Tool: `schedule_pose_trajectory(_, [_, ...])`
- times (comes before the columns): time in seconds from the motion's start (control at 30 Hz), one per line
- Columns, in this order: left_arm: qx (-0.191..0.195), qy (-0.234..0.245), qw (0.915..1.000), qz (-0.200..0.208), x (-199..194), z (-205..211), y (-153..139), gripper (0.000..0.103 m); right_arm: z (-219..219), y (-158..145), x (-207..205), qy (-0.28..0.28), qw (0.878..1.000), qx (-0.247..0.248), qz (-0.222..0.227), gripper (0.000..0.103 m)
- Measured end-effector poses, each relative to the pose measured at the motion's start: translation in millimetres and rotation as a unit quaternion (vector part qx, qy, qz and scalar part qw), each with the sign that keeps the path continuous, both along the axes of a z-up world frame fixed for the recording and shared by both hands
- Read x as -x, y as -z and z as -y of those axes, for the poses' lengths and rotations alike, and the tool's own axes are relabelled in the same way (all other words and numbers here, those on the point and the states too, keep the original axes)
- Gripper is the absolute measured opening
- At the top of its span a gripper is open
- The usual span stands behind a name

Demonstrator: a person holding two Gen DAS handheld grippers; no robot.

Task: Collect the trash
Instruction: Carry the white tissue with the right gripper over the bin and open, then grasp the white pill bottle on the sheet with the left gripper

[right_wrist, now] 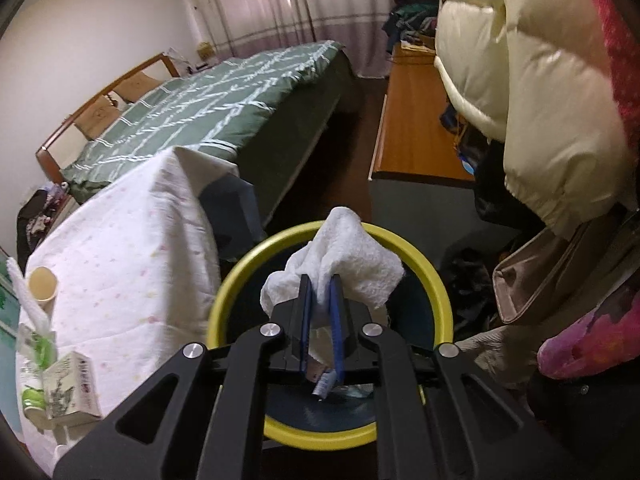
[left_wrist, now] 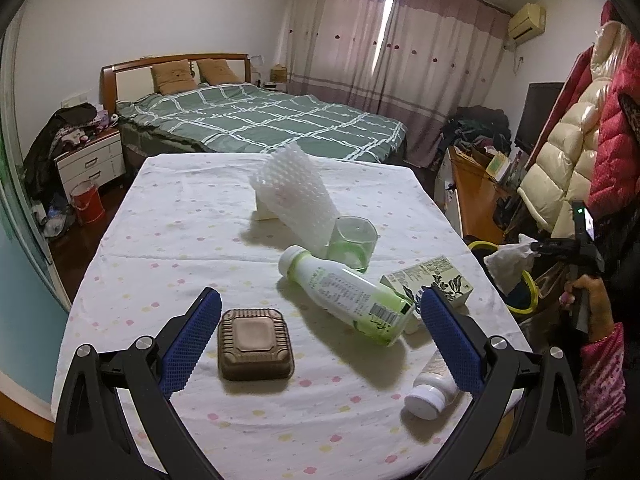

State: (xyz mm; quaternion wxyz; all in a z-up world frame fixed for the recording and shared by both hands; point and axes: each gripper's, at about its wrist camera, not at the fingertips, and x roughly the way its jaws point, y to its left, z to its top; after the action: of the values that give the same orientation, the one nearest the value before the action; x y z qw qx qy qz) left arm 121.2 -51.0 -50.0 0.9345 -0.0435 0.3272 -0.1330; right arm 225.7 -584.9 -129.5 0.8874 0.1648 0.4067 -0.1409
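My right gripper point(right_wrist: 321, 282) is shut on a crumpled white tissue point(right_wrist: 352, 264) and holds it above a yellow-rimmed bin point(right_wrist: 224, 300) beside the table; the tissue also shows in the left wrist view point(left_wrist: 510, 260). My left gripper point(left_wrist: 320, 310) is open and empty over the table point(left_wrist: 160, 216). Between its fingers lie a brown square tray point(left_wrist: 255, 345) and a tipped green-white bottle point(left_wrist: 344, 294). A small white bottle point(left_wrist: 430, 390) lies by the right finger. A printed carton point(left_wrist: 436, 278), a clear cup point(left_wrist: 352, 246) and white foam netting point(left_wrist: 296, 196) lie farther back.
A green-checked bed point(left_wrist: 264, 120) stands behind the table. A wooden cabinet point(right_wrist: 416, 136) and hanging puffer coats point(right_wrist: 520, 80) are on the right. A nightstand point(left_wrist: 90, 162) and red bucket point(left_wrist: 86, 202) are at the left. A paper cup point(right_wrist: 42, 283) sits on the table.
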Motion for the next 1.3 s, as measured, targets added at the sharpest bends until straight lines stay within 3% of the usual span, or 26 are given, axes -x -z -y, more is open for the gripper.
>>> schedule_pose_trajectory(0.1, [-0.001, 0.004, 1.0, 0.0, -0.9, 4.6, 0.1, 0.098, 3.5, 7.6, -4.5, 0.002, 1.0, -0.001, -0.009, 0.013])
schedule_pose_trajectory(0.17, [0.0, 0.006, 1.0, -0.001, -2.2, 5.9, 0.2, 0.098, 4.4, 9.6, -6.2, 0.003, 1.0, 0.003, -0.012, 0.029])
schedule_pose_trajectory(0.23, [0.0, 0.007, 1.0, -0.001, -3.3, 6.4, 1.0, 0.098, 5.5, 10.7, -6.3, 0.004, 1.0, 0.005, -0.01, 0.039])
schedule_pose_trajectory(0.53, [-0.002, 0.006, 1.0, -0.003, -0.9, 1.3, 4.3, 0.098, -12.5, -3.2, 5.7, -0.012, 1.0, 0.013, 0.008, 0.04])
schedule_pose_trajectory(0.77, [-0.011, 0.072, 0.9973, -0.008, 7.8, 12.4, 16.8, 0.098, -34.2, -7.8, 18.2, -0.039, 0.999, 0.005, 0.02, 0.041])
schedule_pose_trajectory(0.87, [-0.019, 0.121, 0.9923, -0.014, 15.1, 30.4, 25.3, 0.098, -44.4, -9.7, 23.1, -0.049, 0.999, 0.002, 0.024, 0.041])
schedule_pose_trajectory(1.03, [-0.027, 0.219, 0.9749, -0.03, 28.4, 71.2, 40.8, 0.098, -52.8, -17.9, 31.0, -0.057, 0.998, 0.0, 0.035, 0.044])
schedule_pose_trajectory(1.2, [-0.045, 0.271, 0.9606, -0.046, 26.0, 104.6, 58.5, 0.098, -54.5, -19.1, 35.9, -0.062, 0.997, 0.0, 0.039, 0.045])
schedule_pose_trajectory(1.3, [-0.051, 0.292, 0.953, -0.062, 15.7, 118.7, 68.8, 0.089, -53.5, -16.9, 37.3, -0.063, 0.997, -0.001, 0.036, 0.045])
